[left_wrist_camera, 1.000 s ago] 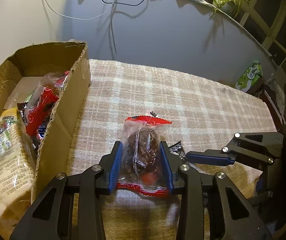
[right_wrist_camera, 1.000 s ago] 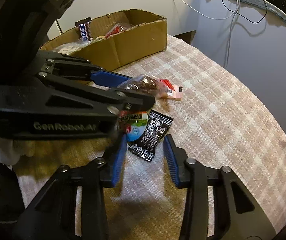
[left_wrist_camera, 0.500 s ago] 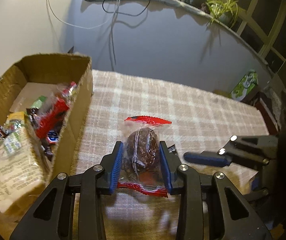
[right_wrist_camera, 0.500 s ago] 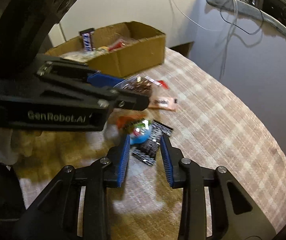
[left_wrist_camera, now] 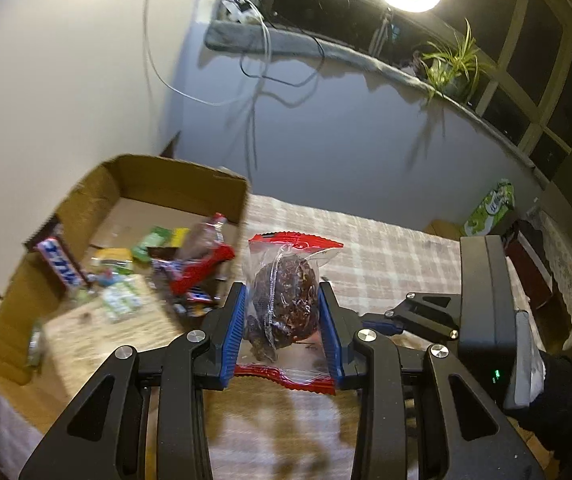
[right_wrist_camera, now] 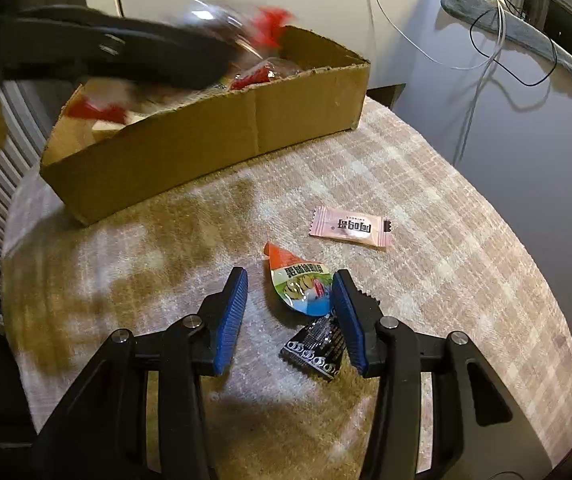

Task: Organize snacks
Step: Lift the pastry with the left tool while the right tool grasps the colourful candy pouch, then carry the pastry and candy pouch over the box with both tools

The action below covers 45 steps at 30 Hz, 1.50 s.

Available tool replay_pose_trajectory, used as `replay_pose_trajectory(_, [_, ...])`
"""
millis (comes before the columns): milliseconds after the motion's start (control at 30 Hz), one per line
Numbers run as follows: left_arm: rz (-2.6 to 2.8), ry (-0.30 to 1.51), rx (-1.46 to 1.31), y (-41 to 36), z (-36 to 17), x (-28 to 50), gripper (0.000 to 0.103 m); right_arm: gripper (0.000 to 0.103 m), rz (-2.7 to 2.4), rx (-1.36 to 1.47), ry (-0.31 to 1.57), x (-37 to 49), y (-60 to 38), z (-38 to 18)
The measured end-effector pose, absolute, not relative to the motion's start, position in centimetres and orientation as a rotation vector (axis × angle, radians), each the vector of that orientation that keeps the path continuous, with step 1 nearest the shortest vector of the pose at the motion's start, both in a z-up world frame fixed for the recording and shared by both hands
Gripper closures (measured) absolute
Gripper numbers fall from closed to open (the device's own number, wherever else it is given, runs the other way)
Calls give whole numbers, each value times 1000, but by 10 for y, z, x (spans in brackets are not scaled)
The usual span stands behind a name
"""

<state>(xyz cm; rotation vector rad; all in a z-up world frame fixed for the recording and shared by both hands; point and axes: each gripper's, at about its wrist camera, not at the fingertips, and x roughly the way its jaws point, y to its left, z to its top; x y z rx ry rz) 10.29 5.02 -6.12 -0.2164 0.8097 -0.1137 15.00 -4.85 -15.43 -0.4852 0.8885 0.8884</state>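
Now the bag (left_wrist_camera: pixel 282 296) of dark dried fruit is clamped between the blue pads (left_wrist_camera: pixel 233 330) of the left gripper (left_wrist_camera: pixel 282 332), red seals showing above and below the jaws. Since a second ago it has been carried up off the cloth (right_wrist_camera: pixel 426 208) and leftward, so that the box (left_wrist_camera: pixel 134 176) is seen from above, just beside and beyond the bag; in the right view the gripper and bag are blurred over the box's near wall (right_wrist_camera: pixel 214 148). From this it is judged that the lift is done and only the release into the box is left.

The right gripper (right_wrist_camera: pixel 288 312) is held low over the cloth, jaws apart and nothing gripped, tilted forward and down. Between its fingers a colourful pouch (right_wrist_camera: pixel 300 286) lies flat, touching or nearly touching the right pad (right_wrist_camera: pixel 344 312); a black sachet (right_wrist_camera: pixel 316 346) is partly tucked under that finger. Half a second ago the jaws were narrower and farther back, so an approach to the pouch is inferred. A little farther on, a pink sachet (right_wrist_camera: pixel 350 226) lies apart.

Three snacks are thus left on the cloth. Inside the box, bars and packets (left_wrist_camera: pixel 190 276) are heaped.
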Motion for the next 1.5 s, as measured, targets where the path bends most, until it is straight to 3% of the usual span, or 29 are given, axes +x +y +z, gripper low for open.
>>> replay_pose_trajectory(100, [-108,795,-221,57,-58,96,69,74,875,-482,893,153,-49,-154])
replay_pose_trajectory(333, [-88,772,-230,77,-58,81,69,79,857,-460,899,155,-47,-147])
replay_pose_trajectory(1033, [33,718,-241,155,-57,55,69,80,896,-398,784,164,8,-74])
replay_pose_trajectory(1500, [50,726,-181,162,-66,67,69,80,917,-374,788,207,82,-72])
